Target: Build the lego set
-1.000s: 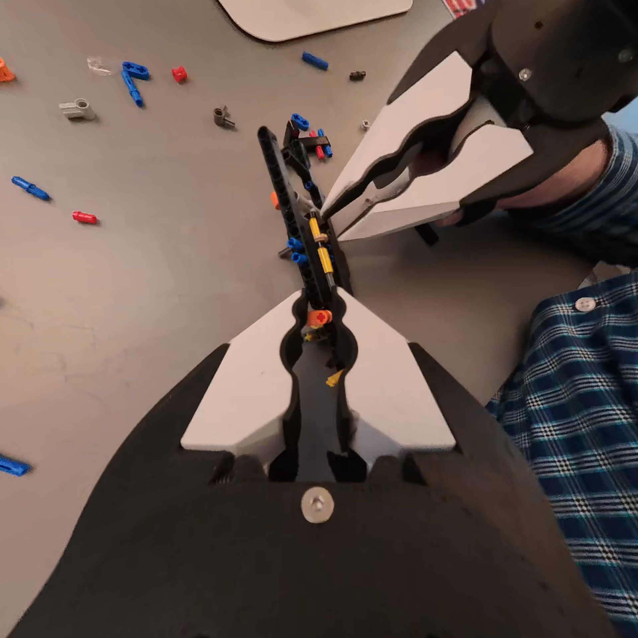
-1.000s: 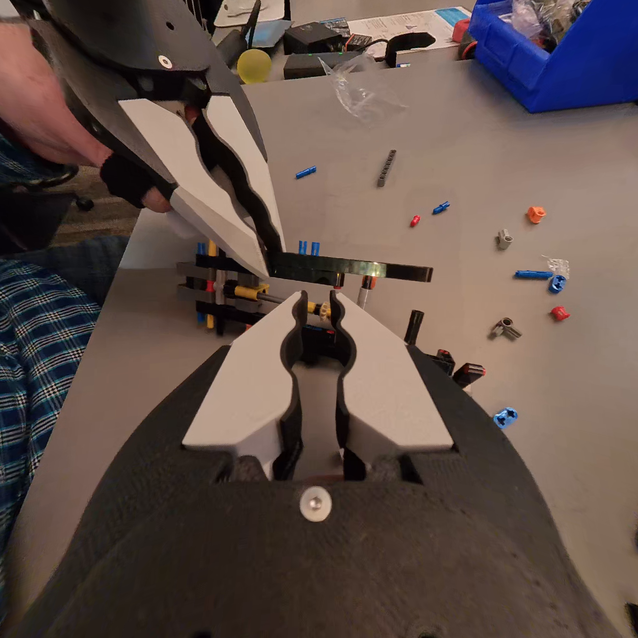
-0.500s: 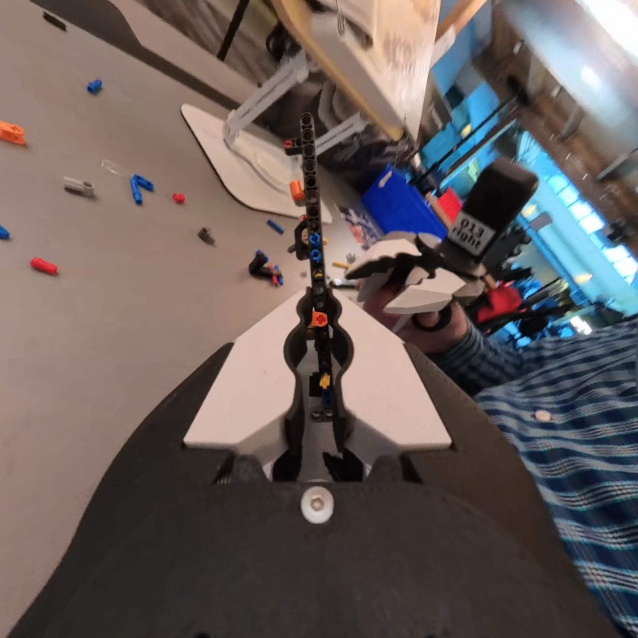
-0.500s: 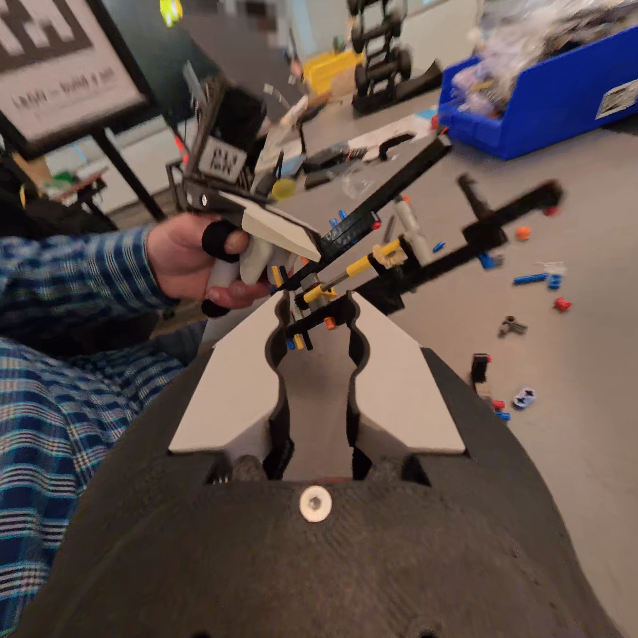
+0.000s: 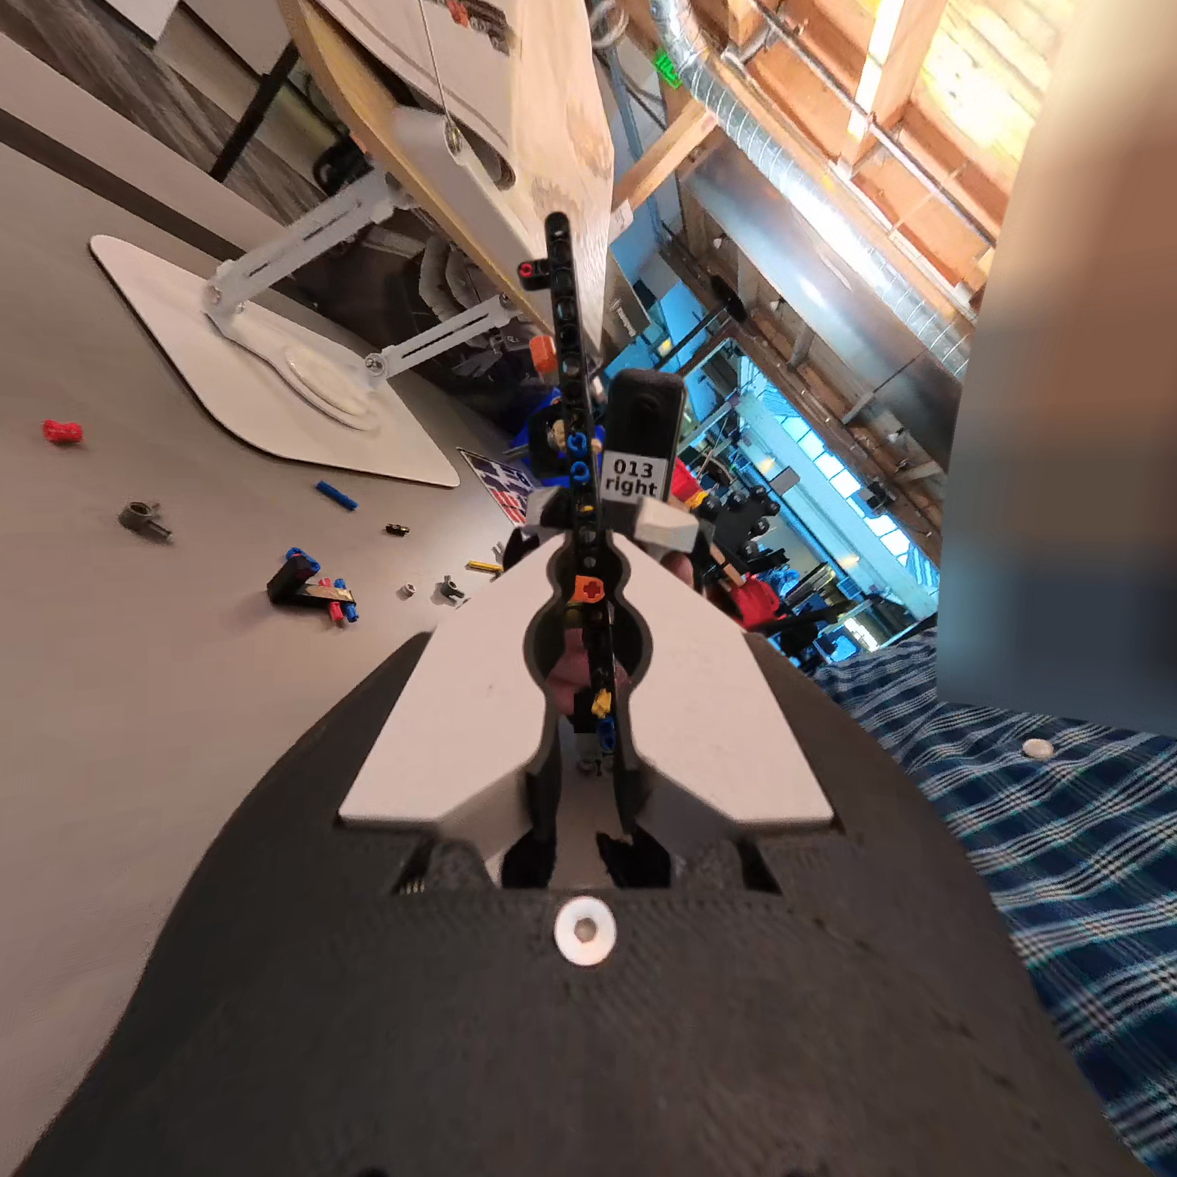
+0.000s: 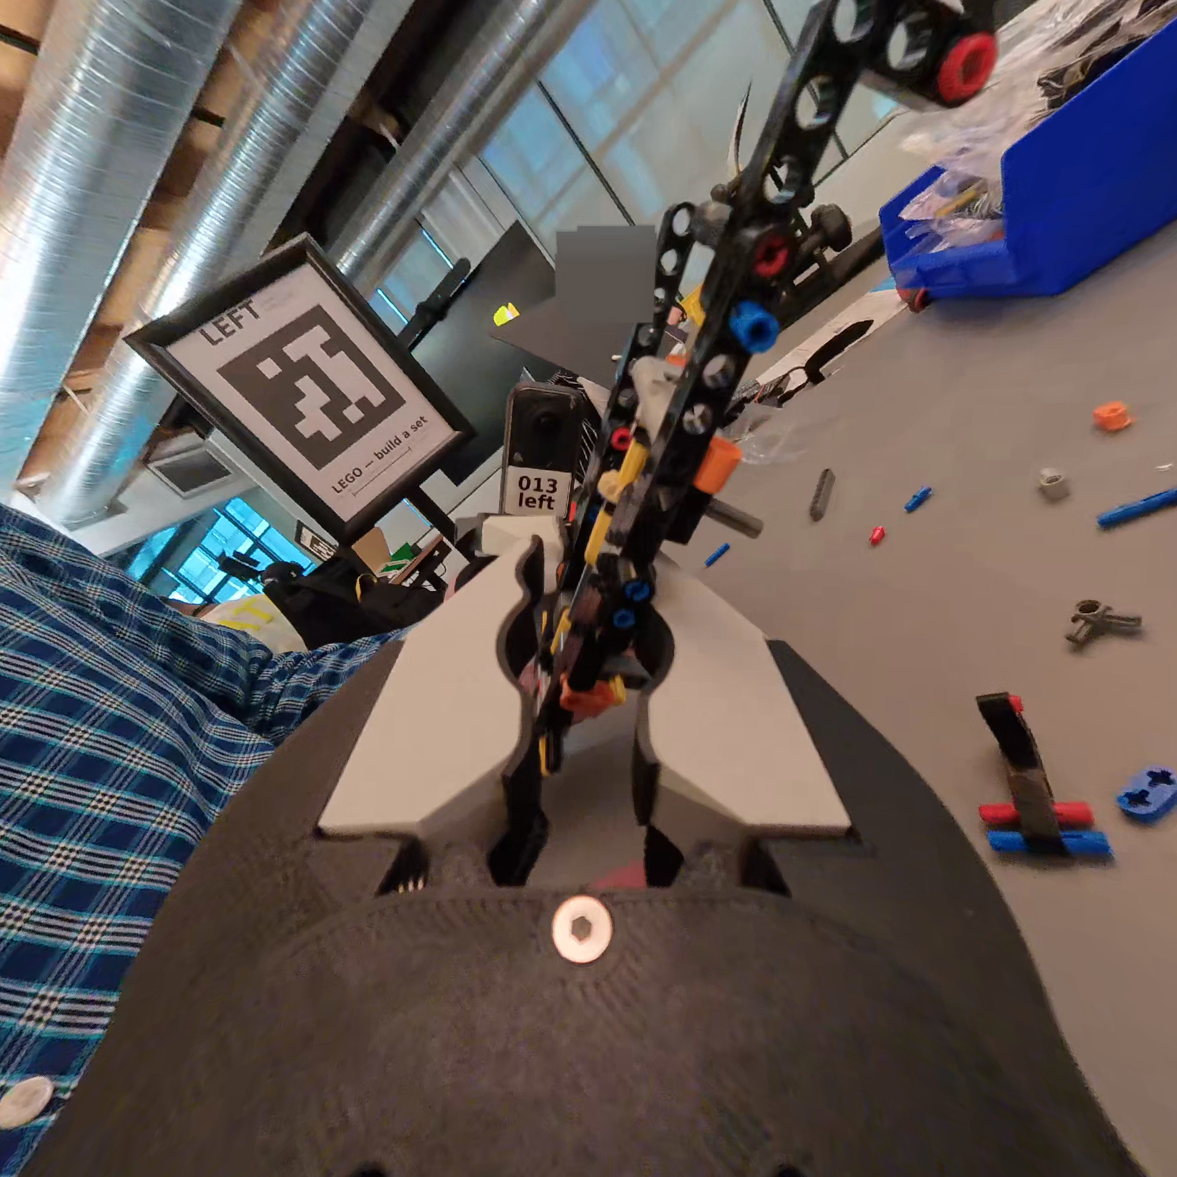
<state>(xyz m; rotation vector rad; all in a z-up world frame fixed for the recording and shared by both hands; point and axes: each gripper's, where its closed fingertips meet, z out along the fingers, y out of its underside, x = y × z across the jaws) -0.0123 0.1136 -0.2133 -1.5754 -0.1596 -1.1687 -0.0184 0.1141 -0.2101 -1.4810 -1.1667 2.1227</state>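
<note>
Lifted clear of the table (image 5: 159,732) since a second ago, the lego assembly (image 5: 581,509) now stands nearly upright in the air between both claws, whereas it lay low over the tabletop before. Nearest in the left wrist view, the left claw (image 5: 589,589) is closed narrowly on the assembly's lower black beam, an orange connector sitting right at its tips. In the right wrist view, the right claw (image 6: 589,627) brackets the same assembly (image 6: 694,395) with a wider gap; it seems to touch the parts, though blur makes a firm grip hard to confirm. Beyond, loose pieces lie scattered on the table: a small black sub-build with red and blue pins (image 6: 1035,802), a blue connector (image 6: 1149,793) and a grey connector (image 6: 1098,621). Farther off stands a blue bin (image 6: 1083,191).
</note>
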